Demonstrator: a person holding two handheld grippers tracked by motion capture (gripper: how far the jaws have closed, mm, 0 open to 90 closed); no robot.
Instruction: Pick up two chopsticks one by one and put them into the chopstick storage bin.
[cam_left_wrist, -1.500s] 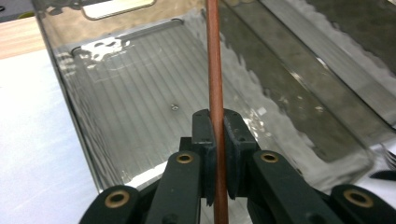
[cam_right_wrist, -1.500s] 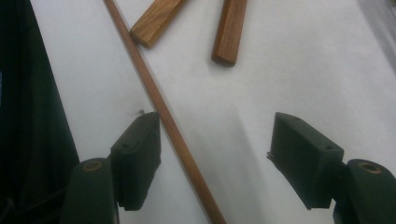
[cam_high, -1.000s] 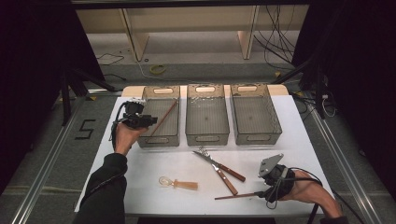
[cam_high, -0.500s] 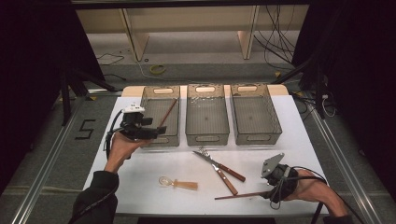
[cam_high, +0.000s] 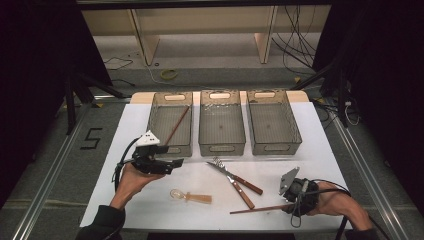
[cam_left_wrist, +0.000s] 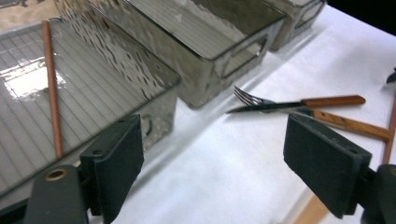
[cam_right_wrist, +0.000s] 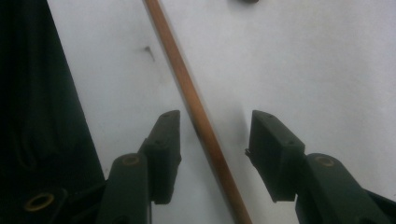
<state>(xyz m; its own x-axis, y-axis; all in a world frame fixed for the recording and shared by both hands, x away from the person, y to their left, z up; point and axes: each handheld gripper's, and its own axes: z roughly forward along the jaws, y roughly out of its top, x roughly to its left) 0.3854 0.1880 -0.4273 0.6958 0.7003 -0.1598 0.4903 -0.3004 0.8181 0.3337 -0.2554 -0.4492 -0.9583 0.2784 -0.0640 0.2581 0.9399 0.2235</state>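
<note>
Wood, reddish brown: one chopstick (cam_high: 260, 208), lying flat on the white table cover (cam_high: 320, 145), at the near right, in front of the right-hand bin (cam_high: 272, 120). My right gripper (cam_right_wrist: 212, 135) stands over it, jaws spread, one on each side of the stick, neither touching as far as I can tell.

Handling, by my judgement: light, stiff, thin, round and smooth, so liable to roll or swivel between the pads. I would take hold toward the thick end, jaws square across the shaft, low to the cover.

Left gripper (cam_high: 167, 165): jaws wide apart, holding nothing, in front of the left-hand bin (cam_high: 171, 120).

Other items, placed from the middle bin (cam_high: 221, 120):
- second chopstick (cam_high: 177, 124), in the left-hand bin, leaning corner to corner.
- fork (cam_high: 235, 175) and knife (cam_high: 232, 184), wooden handles, crossed just in front of the middle bin.
- spoon (cam_high: 190, 196), clear bowl, pale handle, farther in front and to the left.

Edges and room: the near edge of the cover runs just beside my chopstick, so it has little slack before the drop. Bare cover lies between it and the bins; the knife handle sits near its far tip. Bin walls are tall, so a lift must clear the rim.
</note>
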